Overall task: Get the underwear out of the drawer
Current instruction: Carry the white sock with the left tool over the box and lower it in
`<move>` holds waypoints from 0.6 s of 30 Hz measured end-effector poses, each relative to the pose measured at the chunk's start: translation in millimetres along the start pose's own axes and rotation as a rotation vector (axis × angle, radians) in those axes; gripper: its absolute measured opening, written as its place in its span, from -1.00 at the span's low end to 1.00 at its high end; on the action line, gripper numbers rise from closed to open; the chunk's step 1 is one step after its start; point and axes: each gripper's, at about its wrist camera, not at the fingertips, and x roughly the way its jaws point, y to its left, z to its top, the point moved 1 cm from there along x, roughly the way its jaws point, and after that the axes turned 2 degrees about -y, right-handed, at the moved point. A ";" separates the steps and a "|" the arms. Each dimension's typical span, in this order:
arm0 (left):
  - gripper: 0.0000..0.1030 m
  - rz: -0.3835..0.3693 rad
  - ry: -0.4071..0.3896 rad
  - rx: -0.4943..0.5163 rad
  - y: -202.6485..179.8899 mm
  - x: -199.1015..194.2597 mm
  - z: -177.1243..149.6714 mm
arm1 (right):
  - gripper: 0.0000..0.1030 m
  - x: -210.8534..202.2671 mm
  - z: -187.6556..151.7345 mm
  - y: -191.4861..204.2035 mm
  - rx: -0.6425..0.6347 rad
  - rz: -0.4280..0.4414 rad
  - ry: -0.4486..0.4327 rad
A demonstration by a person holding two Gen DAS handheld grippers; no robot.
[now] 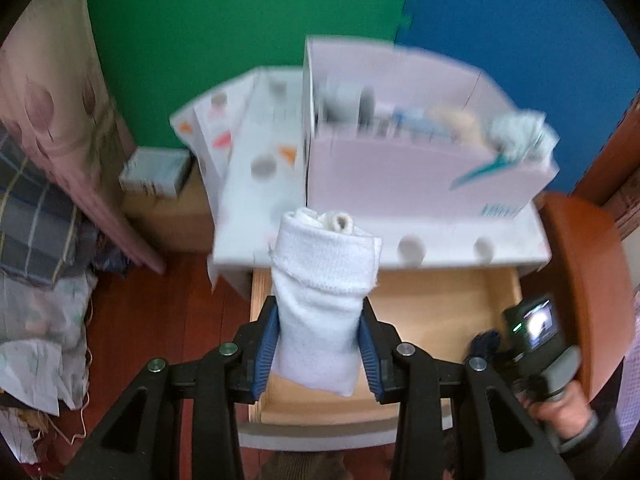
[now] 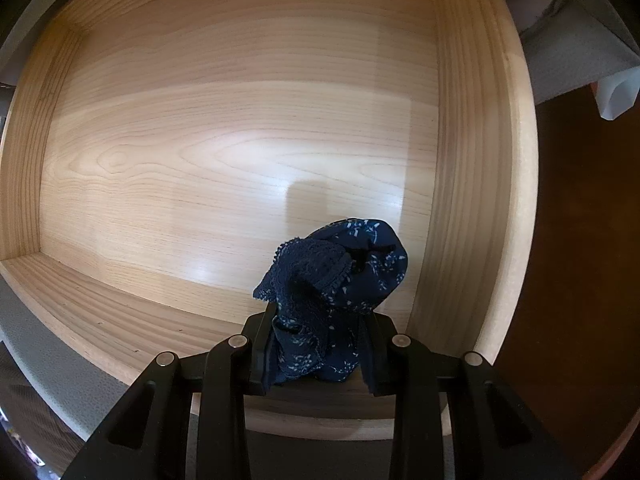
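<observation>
Left wrist view first: the left gripper (image 1: 319, 344) pinches a rolled white underwear (image 1: 322, 296) between its blue pads (image 1: 266, 346), low in the centre of the frame. The roll's long axis runs up the picture, along the fingers, with its folded end pointing toward the top and its lower end hanging past the pads. Beneath it lies the open wooden drawer (image 1: 440, 304), whose bare floor shows to the right of the roll; its pale front edge crosses the bottom of the frame. At lower right the right gripper (image 1: 486, 344) reaches into the drawer's right corner with a dark cloth at its tip. Above the drawer, mid-frame, the white cabinet top (image 1: 256, 204) carries a pink-fronted organiser box (image 1: 400, 180) holding blurred small items. A green and blue foam mat wall (image 1: 240, 20) fills the top of the frame, and piled fabric (image 1: 40, 240) sits at the left edge. Right wrist view: the right gripper (image 2: 318, 350) is clamped on a navy patterned underwear (image 2: 340, 280) with a lace edge, bunched and rising toward the frame's centre, slightly right. Around it the drawer (image 2: 200, 160) floor is bare wood, open to the left and upward. Its right wall stands close beside the cloth, and the near wall crosses the frame's bottom just under the fingers.
</observation>
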 end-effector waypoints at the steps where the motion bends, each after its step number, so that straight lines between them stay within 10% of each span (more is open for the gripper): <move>1: -0.27 -0.004 -0.024 0.004 -1.2 -9.8 8.3 | -0.43 0.0 -0.5 0.5 -0.001 0.001 0.000; 18: -0.27 0.006 -0.201 0.067 -40.3 -29.8 117.3 | -0.43 8.4 -8.6 -3.1 0.004 0.022 -0.004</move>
